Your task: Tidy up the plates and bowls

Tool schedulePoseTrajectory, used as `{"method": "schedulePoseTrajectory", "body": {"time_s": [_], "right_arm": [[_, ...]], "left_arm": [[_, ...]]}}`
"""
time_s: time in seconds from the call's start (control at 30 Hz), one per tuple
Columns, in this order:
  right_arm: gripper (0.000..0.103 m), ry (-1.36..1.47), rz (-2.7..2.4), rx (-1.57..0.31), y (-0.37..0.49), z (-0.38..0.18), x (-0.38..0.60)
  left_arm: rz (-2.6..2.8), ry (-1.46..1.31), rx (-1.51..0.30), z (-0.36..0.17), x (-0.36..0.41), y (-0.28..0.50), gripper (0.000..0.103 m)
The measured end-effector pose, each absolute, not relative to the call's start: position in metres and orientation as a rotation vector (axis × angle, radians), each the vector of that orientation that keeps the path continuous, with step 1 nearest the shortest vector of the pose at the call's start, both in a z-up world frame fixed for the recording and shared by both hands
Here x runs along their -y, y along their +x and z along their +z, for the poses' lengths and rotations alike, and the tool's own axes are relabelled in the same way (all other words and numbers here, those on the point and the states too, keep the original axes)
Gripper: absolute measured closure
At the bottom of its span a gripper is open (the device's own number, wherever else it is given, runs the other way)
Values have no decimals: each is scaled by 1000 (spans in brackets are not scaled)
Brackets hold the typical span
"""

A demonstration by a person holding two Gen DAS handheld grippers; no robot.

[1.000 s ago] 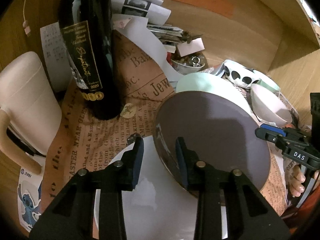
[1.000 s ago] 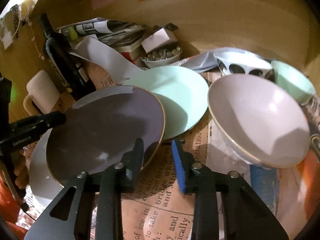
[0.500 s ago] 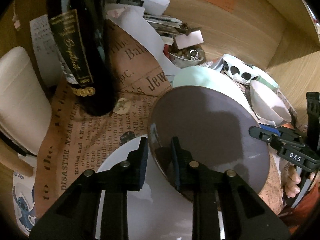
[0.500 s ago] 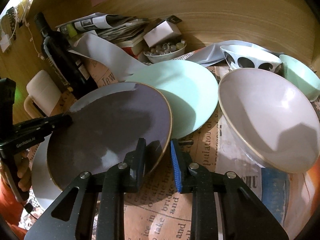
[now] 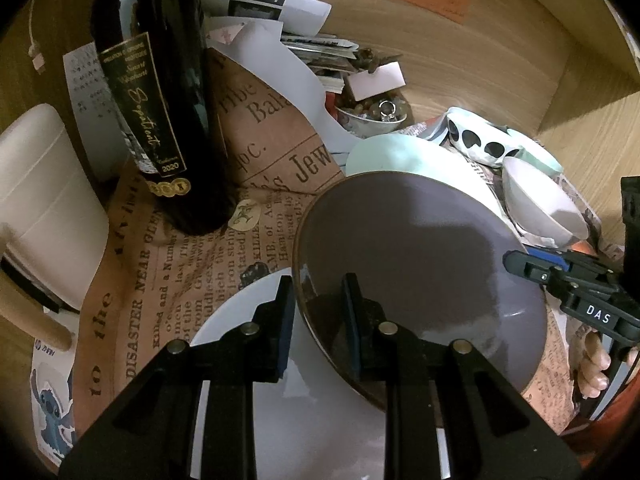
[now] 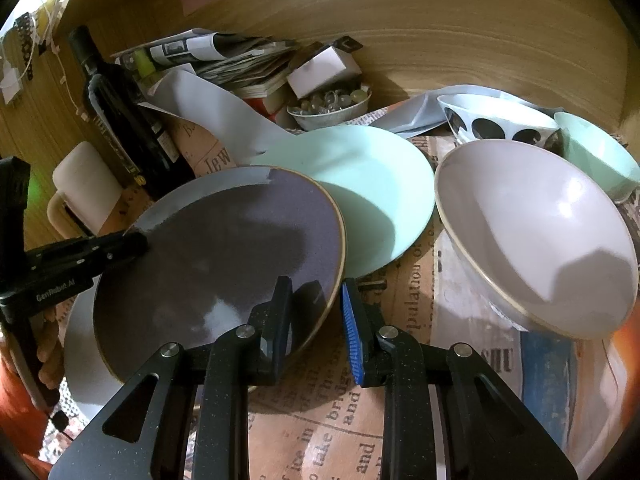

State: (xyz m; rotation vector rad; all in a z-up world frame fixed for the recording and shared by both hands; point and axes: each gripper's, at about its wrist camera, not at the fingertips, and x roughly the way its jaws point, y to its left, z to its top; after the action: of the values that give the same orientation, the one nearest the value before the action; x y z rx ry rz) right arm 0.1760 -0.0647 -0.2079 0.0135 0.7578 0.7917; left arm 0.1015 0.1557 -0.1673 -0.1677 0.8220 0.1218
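A dark grey plate (image 5: 420, 260) (image 6: 224, 248) is tilted over a white plate (image 5: 248, 340) (image 6: 80, 344), and its far edge overlaps a mint plate (image 5: 396, 156) (image 6: 372, 184). My left gripper (image 5: 318, 312) (image 6: 100, 252) is shut on the grey plate's left rim. My right gripper (image 6: 316, 308) (image 5: 560, 280) is shut on the opposite rim. To the right are a pale bowl (image 6: 532, 232) (image 5: 536, 208), a black-spotted bowl (image 6: 492, 120) (image 5: 480, 140) and a mint bowl (image 6: 596, 152) (image 5: 536, 156).
A dark wine bottle (image 5: 160, 100) (image 6: 120, 120) and a cream mug (image 5: 40, 208) stand at the left on printed newspaper (image 5: 160, 280). A small dish of beads (image 6: 328, 108) and stacked papers (image 6: 224, 60) sit against the wooden back wall (image 6: 440, 32).
The left jaws have closed in on the grey plate's rim. The right jaws have tightened slightly on the opposite rim. The plate stays between both grippers.
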Motion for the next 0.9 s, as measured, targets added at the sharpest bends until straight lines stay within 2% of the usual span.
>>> {"method": "schedulePoseTrajectory", "body": {"time_s": [0.9], "right_arm": [[80,44,726,-694,145,-194,106]], "left_arm": [[73,-185,-733,-149,-120,76,80]]}}
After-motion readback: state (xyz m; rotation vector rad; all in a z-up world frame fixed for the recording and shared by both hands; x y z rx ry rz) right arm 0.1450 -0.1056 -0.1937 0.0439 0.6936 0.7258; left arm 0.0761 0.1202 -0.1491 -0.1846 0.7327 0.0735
